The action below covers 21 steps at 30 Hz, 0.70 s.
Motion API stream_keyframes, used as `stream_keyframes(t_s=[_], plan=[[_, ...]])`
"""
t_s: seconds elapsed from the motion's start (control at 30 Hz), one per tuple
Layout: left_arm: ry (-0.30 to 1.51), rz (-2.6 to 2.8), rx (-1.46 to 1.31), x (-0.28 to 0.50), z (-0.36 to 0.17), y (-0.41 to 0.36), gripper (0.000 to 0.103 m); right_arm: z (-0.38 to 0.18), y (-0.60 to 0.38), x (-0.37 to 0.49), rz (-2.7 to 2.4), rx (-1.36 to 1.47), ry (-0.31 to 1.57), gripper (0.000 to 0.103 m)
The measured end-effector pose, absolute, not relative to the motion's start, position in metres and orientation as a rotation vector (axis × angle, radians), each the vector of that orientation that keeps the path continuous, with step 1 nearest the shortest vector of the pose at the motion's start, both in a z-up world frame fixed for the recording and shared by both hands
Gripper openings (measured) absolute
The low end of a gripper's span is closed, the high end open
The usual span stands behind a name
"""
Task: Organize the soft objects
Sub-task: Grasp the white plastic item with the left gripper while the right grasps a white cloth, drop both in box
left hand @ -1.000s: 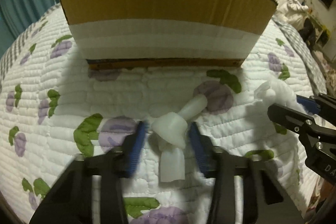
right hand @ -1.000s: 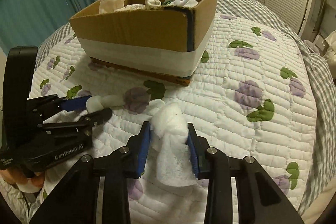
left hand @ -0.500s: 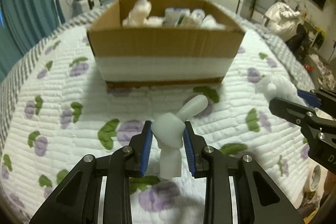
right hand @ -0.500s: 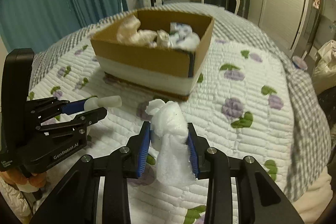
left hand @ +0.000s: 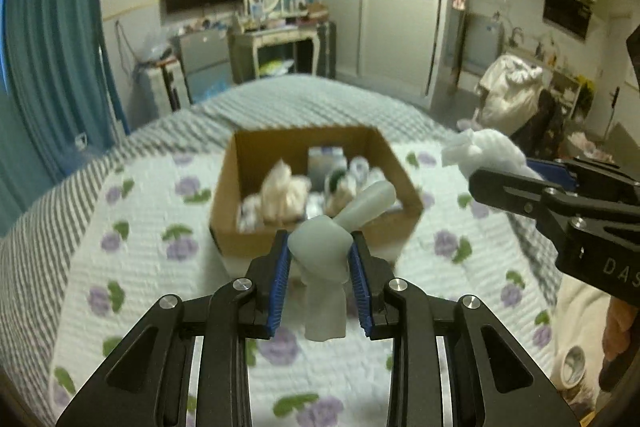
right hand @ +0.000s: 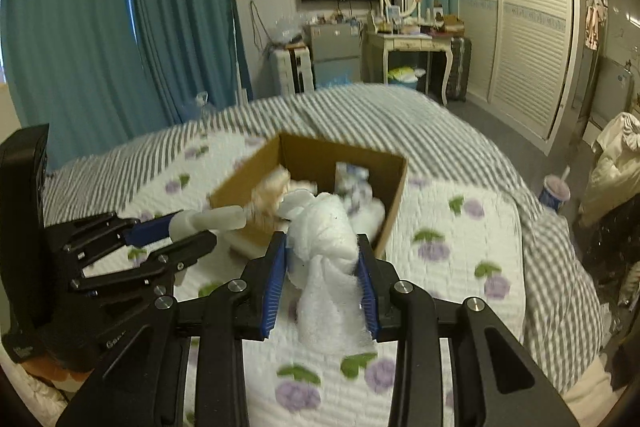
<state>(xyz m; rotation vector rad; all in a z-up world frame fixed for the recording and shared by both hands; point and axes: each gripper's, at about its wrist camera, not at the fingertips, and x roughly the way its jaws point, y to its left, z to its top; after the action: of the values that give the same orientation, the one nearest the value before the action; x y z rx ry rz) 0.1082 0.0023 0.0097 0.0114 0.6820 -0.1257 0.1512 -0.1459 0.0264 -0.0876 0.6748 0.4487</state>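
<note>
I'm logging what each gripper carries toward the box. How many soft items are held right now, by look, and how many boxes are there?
Smooth pale rolled sock, in the left gripper: 1
Fluffy white towel bundle, in the right gripper: 1
Cardboard box, already holding soft items too blurred to count: 1
Total: 2 held items, 1 box

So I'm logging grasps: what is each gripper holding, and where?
The left gripper pinches a smooth pale rolled sock around its knotted middle. The right gripper clamps a fluffy white rolled sock mid-bundle.
</note>
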Motion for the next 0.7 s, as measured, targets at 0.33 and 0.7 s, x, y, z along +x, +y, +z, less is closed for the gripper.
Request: stream_keyframes(t_s=[0.33,0.7], plan=[[0.668,-0.076,0.013,0.190,0.005,0.028,0.028,0.033,-0.127,0.236,0.439,-0.056,0.657,0.033],[0.746,-0.095,0.013,0.253,-0.044,0.042,0.028,-0.040,-0.108,0.326,0.428,-0.054,0.787,0.033]])
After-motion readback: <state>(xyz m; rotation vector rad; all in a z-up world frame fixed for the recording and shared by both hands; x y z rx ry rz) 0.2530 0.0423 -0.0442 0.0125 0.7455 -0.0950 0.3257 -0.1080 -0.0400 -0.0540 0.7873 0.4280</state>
